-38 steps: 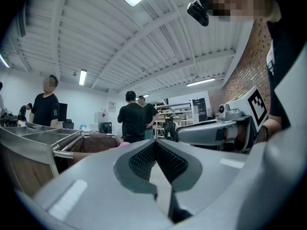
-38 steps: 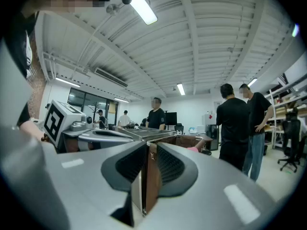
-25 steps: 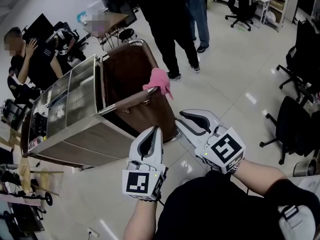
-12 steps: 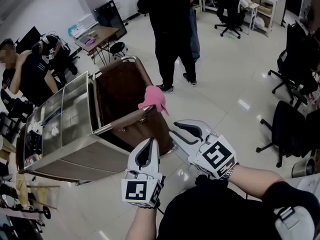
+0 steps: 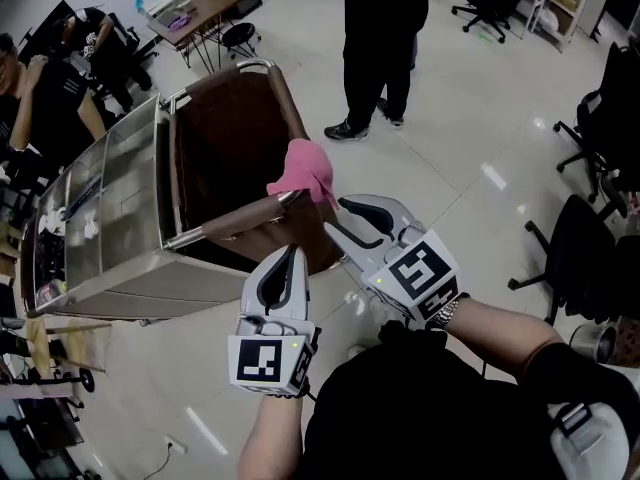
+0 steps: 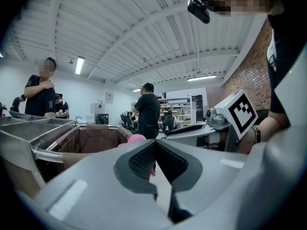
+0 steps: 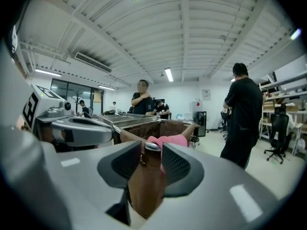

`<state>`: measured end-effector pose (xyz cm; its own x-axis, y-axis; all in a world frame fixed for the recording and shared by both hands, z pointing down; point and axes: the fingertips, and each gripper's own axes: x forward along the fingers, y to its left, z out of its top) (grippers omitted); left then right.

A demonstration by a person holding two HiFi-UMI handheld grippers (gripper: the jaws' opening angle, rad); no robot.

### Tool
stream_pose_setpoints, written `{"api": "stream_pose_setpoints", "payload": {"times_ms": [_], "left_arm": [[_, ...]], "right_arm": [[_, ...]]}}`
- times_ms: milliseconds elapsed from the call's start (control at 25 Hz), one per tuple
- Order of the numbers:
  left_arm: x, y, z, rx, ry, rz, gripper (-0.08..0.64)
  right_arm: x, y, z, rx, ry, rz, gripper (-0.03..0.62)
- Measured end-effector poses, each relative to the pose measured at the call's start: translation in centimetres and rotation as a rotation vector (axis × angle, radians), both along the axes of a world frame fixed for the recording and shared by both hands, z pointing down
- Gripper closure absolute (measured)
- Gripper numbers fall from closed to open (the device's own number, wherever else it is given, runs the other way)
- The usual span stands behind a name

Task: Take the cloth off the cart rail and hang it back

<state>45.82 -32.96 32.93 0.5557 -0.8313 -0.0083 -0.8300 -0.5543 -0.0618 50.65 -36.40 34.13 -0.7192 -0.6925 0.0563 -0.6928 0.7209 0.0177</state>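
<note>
The right gripper (image 7: 152, 150) has its jaws spread and opening, with nothing pressed between the pads. Through the gap shows the cart's rail (image 5: 232, 220) and, just beyond the tips, the pink cloth (image 7: 169, 140). The left gripper (image 6: 154, 146) is clamped shut on nothing, its tips meeting in a point. It is held lower and nearer the body, short of the rail, with the cloth well ahead of it. In the head view the cloth (image 5: 304, 169) hangs bunched over the rail's right end, at the cart's near corner. The right gripper's upper tip is very near its lower edge; whether they touch I cannot tell. Behind the rail the cart (image 5: 140, 268) holds a deep brown bag (image 5: 232, 136), dark inside, contents not readable. Beside it lie steel trays (image 5: 112, 183), with a few small items in the far end one. A standing person (image 5: 386, 38) in black is beyond the cart.
</note>
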Motion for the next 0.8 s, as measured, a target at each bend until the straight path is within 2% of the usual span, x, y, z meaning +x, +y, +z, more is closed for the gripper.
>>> {"api": "stream_pose_setpoints", "payload": {"times_ms": [280, 600, 720, 800], "left_arm": [[-0.1, -5.5, 2.1, -0.024, -0.016, -0.050, 0.558], [-1.2, -9.1, 3.0, -0.039, -0.018, -0.113, 0.557], [-1.4, -9.7, 3.5, -0.044, -0.017, -0.128, 0.558], [-1.6, -9.9, 3.7, -0.045, -0.017, -0.134, 0.558]], "right_arm": [[-1.3, -6.2, 3.7, -0.068, 0.011, -0.065, 0.454], [-3.1, -10.0, 6.2, -0.122, 0.044, -0.139, 0.456], [-3.5, -10.5, 6.8, -0.131, 0.053, -0.153, 0.478], [-3.5, -10.7, 6.7, -0.121, 0.054, -0.155, 0.534]]}}
